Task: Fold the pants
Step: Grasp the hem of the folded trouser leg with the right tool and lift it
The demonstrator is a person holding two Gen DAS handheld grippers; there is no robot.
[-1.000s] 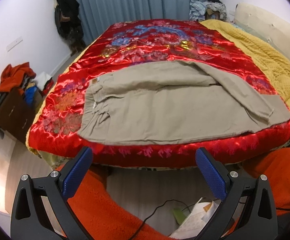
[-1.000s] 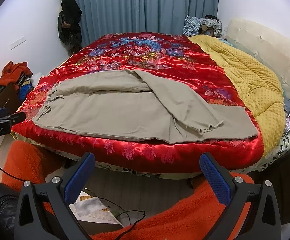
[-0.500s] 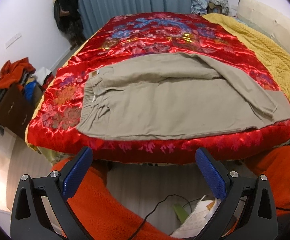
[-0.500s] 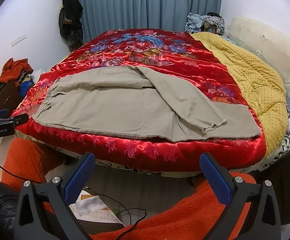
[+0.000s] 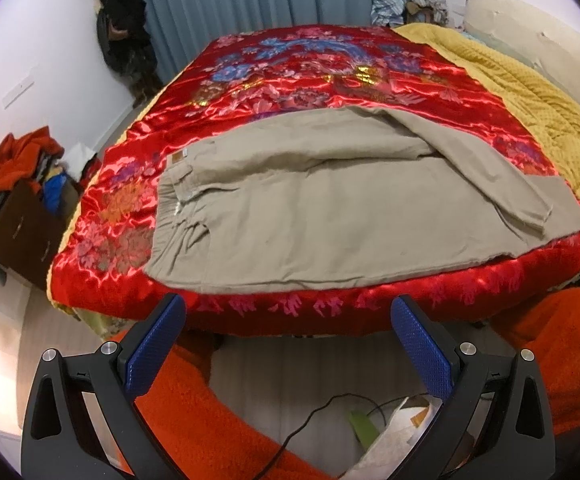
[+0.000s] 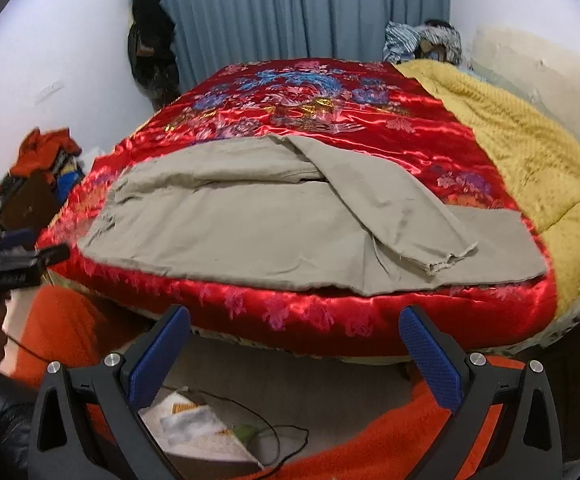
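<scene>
Beige pants (image 5: 330, 216) lie flat on a red floral satin quilt (image 5: 310, 64), waistband to the left, legs to the right. The upper leg lies askew across the lower one, its cuff (image 6: 446, 260) near the bed's front right. They also show in the right wrist view (image 6: 249, 220). My left gripper (image 5: 287, 312) is open and empty, just short of the bed's front edge below the pants. My right gripper (image 6: 296, 322) is open and empty, in front of the bed edge below the leg cuffs. The left gripper (image 6: 17, 268) shows at the far left of the right wrist view.
A yellow blanket (image 5: 530, 92) covers the bed's right side. A cabinet piled with clothes (image 5: 21, 184) stands left of the bed. Orange fleece (image 5: 209, 420), a cable and papers (image 6: 205, 428) are low in front. Blue curtains (image 6: 290, 12) hang behind.
Both grippers have moved closer to the bed's front edge; the right view is slightly motion-blurred. The pants have not moved. Both grippers stay open.
</scene>
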